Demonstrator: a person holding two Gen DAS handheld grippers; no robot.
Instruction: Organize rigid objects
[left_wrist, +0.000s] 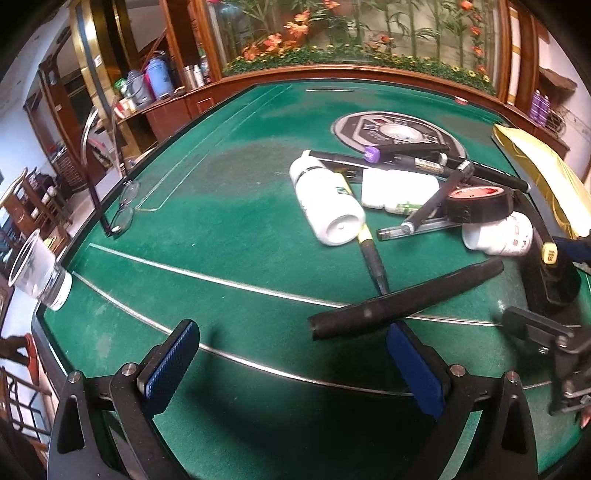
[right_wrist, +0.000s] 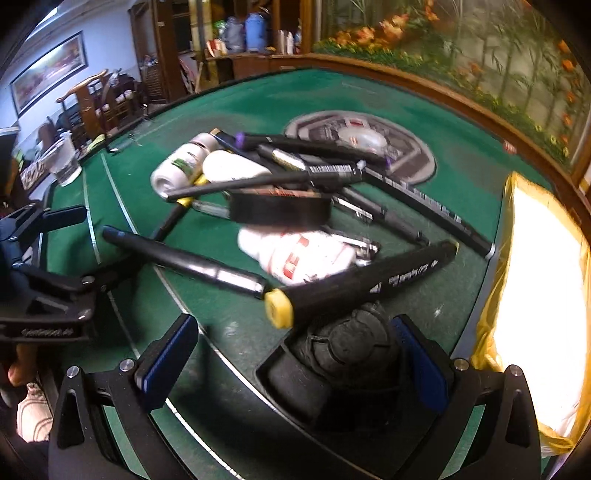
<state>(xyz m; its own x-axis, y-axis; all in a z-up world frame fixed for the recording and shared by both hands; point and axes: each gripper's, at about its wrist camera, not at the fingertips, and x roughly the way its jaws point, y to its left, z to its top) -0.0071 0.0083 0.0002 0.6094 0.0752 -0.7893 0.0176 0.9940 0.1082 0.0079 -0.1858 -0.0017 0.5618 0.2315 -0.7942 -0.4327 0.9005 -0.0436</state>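
A pile of rigid objects lies on the green felt table (left_wrist: 229, 229): white bottles (left_wrist: 327, 199), a black tape roll (left_wrist: 478, 203), pens, a hammer with a yellow-black handle (left_wrist: 369, 247). A long black marker (left_wrist: 406, 299) lies just beyond my open left gripper (left_wrist: 291, 358), close to its right finger. My open right gripper (right_wrist: 295, 350) hovers over a black cup-like holder (right_wrist: 332, 373). A black marker with a yellow cap (right_wrist: 354, 284) leans out of it. The tape roll (right_wrist: 280, 210) and a red-labelled bottle (right_wrist: 299, 254) lie behind.
A yellow bag (right_wrist: 535, 295) stands at the table's right edge. A clear plastic cup (left_wrist: 33, 269) and eyeglasses (left_wrist: 123, 210) sit at the left edge. A round grey centre panel (left_wrist: 395, 133) is set in the table. Wooden shelves and a flower mural stand behind.
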